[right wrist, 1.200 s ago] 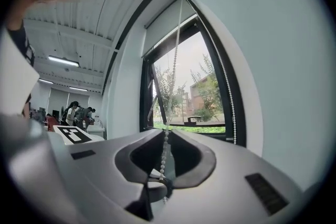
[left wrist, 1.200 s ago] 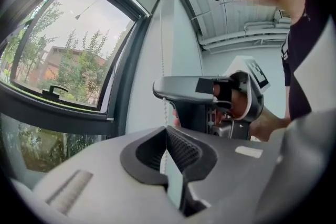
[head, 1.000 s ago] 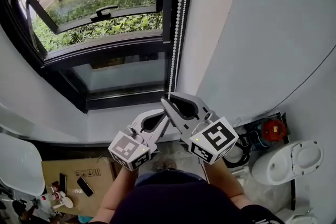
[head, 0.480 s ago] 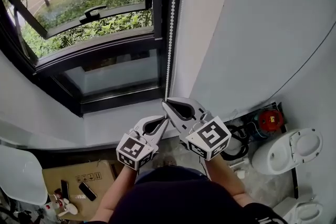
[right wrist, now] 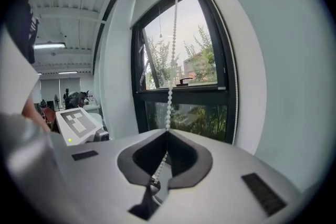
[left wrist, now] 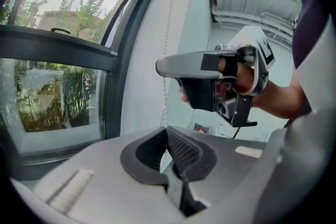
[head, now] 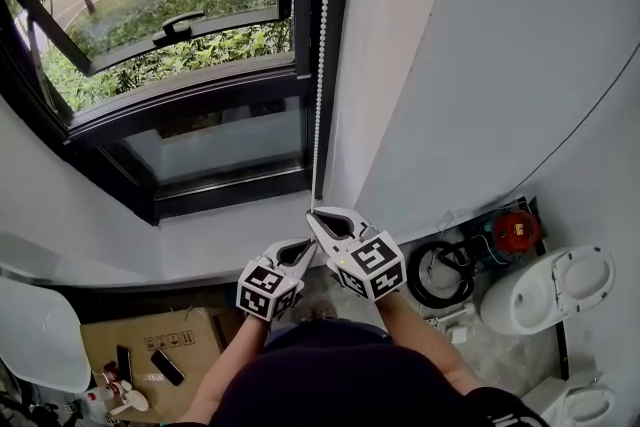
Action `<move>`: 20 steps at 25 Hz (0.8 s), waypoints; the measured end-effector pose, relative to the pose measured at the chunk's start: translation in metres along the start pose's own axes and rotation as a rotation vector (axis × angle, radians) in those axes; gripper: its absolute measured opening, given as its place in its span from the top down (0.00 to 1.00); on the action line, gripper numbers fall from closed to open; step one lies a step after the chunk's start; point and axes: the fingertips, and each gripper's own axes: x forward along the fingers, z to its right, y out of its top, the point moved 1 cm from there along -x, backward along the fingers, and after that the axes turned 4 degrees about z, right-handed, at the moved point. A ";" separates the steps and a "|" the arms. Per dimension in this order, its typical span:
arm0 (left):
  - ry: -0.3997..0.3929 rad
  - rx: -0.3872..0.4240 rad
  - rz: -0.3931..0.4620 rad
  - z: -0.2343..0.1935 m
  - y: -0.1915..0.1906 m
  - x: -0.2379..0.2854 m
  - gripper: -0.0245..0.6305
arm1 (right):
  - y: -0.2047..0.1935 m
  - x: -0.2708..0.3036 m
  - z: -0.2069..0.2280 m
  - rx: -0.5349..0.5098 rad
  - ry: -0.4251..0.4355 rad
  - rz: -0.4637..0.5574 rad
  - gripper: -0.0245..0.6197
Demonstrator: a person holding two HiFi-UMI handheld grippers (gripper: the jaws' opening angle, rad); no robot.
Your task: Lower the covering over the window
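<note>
Head view: a person's left forearm [head: 228, 360] and right forearm [head: 405, 330] reach forward from the bottom of the frame. They bring the left gripper [head: 312, 244] and the right gripper [head: 313, 214] together at a white bead chain [head: 321, 65] beside the window [head: 200, 65]. The tips meet on one line, the left gripper's just under the right's, and both marker cubes face up at the camera. From the right gripper's tips the chain runs straight up along the window's dark upright and out of the top of the picture.

Right gripper view: the jaws, which have just been closing, are pressed together on the chain. Its beads rise from the tips and trail on through the hollow behind them.

Left gripper view: these jaws too are closed on the chain, which comes down to their tips, with a strand showing in the hollow behind. Above them the right gripper lies across the picture, the person's right hand [left wrist: 241, 81] wrapped round its handle.

A white toilet [head: 545, 300] stands to the right of the right gripper, and a cardboard box [head: 150, 335] to the left of the left one.
</note>
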 end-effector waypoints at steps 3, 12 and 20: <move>0.002 -0.010 -0.047 -0.002 -0.017 0.002 0.94 | -0.017 0.006 -0.002 0.015 0.005 -0.037 0.94; 0.027 -0.017 -0.128 -0.007 -0.056 0.005 0.94 | -0.058 0.014 0.000 0.030 -0.013 -0.113 0.94; 0.041 -0.020 -0.027 -0.013 -0.028 -0.005 0.88 | -0.061 0.019 0.004 0.039 -0.030 -0.100 0.94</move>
